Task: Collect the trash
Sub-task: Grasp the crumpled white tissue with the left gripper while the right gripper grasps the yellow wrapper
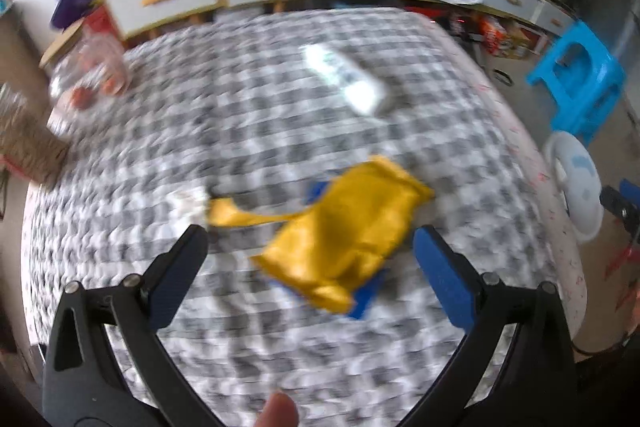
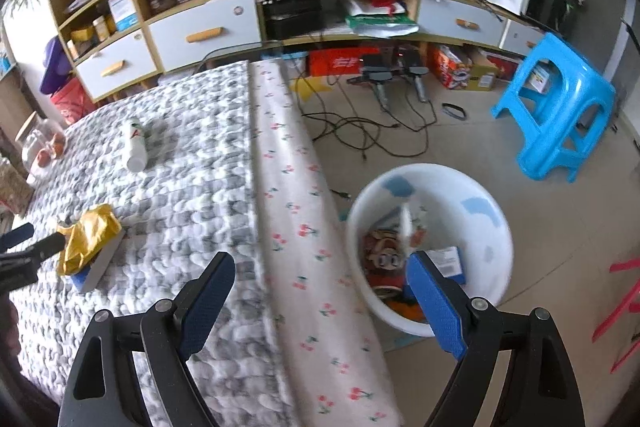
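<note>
The left tool [image 1: 310,259] gapes wide and empty, its fingers astride the yellow wrapper [image 1: 348,231] on the bed [image 1: 248,107], lined up to pinch it; the right tool [image 2: 322,291], equally wide and empty, hangs beside the bed over the white bin [image 2: 496,223], which holds trash.

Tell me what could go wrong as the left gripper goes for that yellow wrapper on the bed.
1. The left gripper is open around the crumpled yellow wrapper, which overlaps a blue item; closing may grab both or pinch the quilt.
2. The white bin sits on the floor beside the bed, so a loosely held wrapper might drop short.
3. The white bottle lies on its side and could roll if the quilt is tugged.
</note>
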The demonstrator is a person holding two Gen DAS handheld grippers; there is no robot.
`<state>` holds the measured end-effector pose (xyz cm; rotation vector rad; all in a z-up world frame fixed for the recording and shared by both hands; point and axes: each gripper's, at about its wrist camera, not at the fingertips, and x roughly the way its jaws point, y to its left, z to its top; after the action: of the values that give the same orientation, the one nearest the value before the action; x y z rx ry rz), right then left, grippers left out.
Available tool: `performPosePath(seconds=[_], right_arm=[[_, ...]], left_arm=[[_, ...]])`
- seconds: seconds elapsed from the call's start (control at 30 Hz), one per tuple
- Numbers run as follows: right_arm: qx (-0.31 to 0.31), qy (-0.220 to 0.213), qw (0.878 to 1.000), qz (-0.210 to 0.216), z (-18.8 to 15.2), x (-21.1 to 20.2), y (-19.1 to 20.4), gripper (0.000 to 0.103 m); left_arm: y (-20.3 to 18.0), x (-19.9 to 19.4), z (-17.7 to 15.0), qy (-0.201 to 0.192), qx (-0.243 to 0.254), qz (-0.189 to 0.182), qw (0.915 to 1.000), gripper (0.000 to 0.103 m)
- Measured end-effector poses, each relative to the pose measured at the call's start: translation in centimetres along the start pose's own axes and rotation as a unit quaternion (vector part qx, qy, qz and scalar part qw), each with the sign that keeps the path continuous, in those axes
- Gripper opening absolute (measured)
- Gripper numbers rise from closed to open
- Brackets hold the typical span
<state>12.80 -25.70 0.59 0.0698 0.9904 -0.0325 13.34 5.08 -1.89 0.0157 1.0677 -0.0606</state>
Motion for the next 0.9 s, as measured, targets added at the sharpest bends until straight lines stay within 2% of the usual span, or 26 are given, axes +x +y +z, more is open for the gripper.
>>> performPosePath(seconds=[0.13,0.3,0.4,0.53,0.63,0.8,0.9], right_arm=[[-0.006,0.005,1.0,0.008,0.5,0.6,1.8,0.089],[-0.024,0.007,0.999,0.023,1.0,1.2,4.7,0.089],[-0.035,0.008,0.999,0.027,1.3,1.6,6.2,0.089],[-0.045,0.013,0.998,0.032,1.4,2.2,7.9,0.089],[-0.05,0.016,0.998,0.032,1.4,2.5,8.7,0.089],[-0.052,0.019,0.998,0.034,1.4,2.7,9.6,0.089],[-0.056,0.02,0.998,0.036,1.3,2.6,10.3,0.089]], left_arm=[[4.0,0.5,0.1,0.014,-0.053,-0.004,0.9985,0.102],[7.8,1.1,0.1,0.014,-0.102,-0.009,0.9946,0.101],[9.5,1.7,0.2,0.014,-0.126,-0.009,0.9919,0.092],[10.8,2.7,0.3,0.028,-0.149,-0.017,0.9883,0.071],[10.9,3.5,0.4,0.04,-0.156,-0.028,0.9866,0.061],[11.2,5.2,0.6,0.058,-0.167,-0.032,0.9838,0.047],[11.4,5.9,0.5,0.064,-0.178,-0.049,0.9808,0.042]])
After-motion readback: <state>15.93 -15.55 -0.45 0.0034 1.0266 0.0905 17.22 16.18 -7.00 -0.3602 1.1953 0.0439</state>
